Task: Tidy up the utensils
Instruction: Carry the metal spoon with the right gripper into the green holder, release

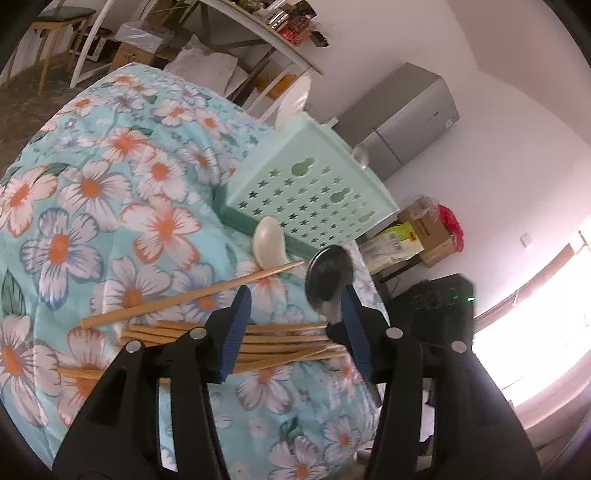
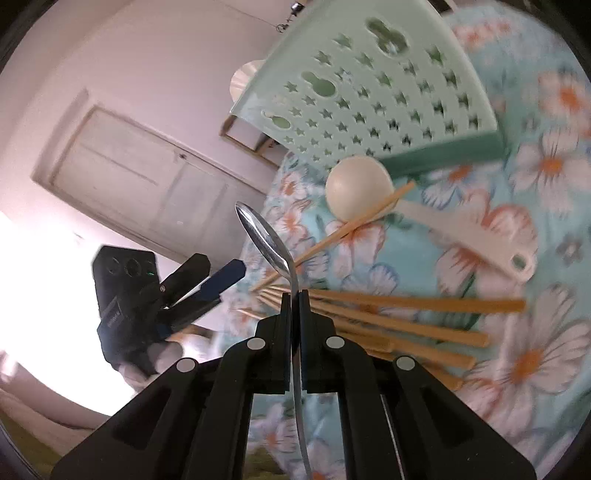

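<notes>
My right gripper [image 2: 294, 295] is shut on the handle of a metal spoon [image 2: 264, 236], which stands edge-on with its bowl up. In the left wrist view the same spoon [image 1: 330, 273] hangs close beside the right pad of my left gripper [image 1: 295, 314]. That gripper is open, with nothing pressed between its blue pads. Below both lies a bundle of wooden chopsticks [image 1: 280, 343] [image 2: 406, 314] on the floral cloth. A white spoon [image 1: 267, 240] [image 2: 358, 192] rests by the mint green star-holed basket [image 1: 314, 192] [image 2: 369, 92], with a single chopstick [image 1: 192, 299] [image 2: 351, 229] lying across it. My left gripper [image 2: 210, 277] shows at left in the right wrist view.
The floral tablecloth [image 1: 110, 206] falls away at the table's edge near the grippers. Beyond it stand a grey fridge [image 1: 406, 118], cardboard boxes [image 1: 424, 229] and a cluttered shelf [image 1: 288, 22]. A black housing with a green light [image 1: 443, 302] sits right of the left gripper. A pale door [image 2: 147, 184] is behind.
</notes>
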A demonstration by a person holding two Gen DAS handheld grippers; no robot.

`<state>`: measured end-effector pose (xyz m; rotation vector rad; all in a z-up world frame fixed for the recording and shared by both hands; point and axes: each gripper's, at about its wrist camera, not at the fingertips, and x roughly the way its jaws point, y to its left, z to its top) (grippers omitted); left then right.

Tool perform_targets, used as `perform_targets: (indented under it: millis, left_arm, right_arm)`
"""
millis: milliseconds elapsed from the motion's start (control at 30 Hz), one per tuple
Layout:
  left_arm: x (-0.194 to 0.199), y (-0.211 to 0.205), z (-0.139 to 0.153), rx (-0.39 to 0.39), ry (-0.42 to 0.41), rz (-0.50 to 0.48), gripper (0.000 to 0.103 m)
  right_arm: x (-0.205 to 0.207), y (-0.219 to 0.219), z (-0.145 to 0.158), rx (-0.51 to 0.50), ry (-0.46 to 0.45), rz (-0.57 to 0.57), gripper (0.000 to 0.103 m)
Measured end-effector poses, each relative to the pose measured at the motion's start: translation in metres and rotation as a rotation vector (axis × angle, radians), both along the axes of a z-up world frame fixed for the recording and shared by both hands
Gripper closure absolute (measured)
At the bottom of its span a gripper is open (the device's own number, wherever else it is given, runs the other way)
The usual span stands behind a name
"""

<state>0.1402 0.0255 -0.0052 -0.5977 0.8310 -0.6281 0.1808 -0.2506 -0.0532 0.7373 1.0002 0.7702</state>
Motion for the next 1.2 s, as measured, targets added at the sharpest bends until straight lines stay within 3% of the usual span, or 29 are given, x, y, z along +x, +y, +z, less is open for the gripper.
perform_targets:
  millis: [133,467,567,700,800,900,1033,1200]
  left_arm:
    - [0.001,-0.005,0.001,0.004,0.001,-0.003,0.054]
    - [0.001,-0.012,-0.002,-0.021,0.014,-0.019,0.056]
    - [0.001,-0.01,-0.006,-0.045,0.027,-0.02,0.07]
    - [-0.002,-0.008,-0.009,-0.065,0.019,-0.028,0.095]
    - [-0.003,-0.006,-0.009,-0.055,0.01,-0.022,0.099]
    - [-0.003,0.0,-0.01,-0.045,0.009,0.005,0.099]
    - [-0.004,0.013,-0.01,-0.008,0.003,0.057,0.099]
    - [-0.009,0.032,-0.008,0.025,-0.009,0.115,0.099]
  right_arm:
    - [-0.002,-0.004,-0.01,0.106,0.043,0.011,0.099]
    - [-0.009,0.012,-0.025,0.222,0.108,0.084,0.099]
    - [-0.012,0.018,-0.033,0.25,0.133,0.11,0.099]
    - [-0.016,0.022,-0.032,0.228,0.136,0.119,0.097]
    - [-0.018,0.025,-0.017,0.094,0.091,0.12,0.088]
    - [-0.021,0.027,0.004,-0.166,0.003,0.087,0.066]
    - [-0.018,0.034,0.032,-0.407,-0.12,0.044,0.065]
    - [-0.005,0.053,0.057,-0.605,-0.243,-0.023,0.065]
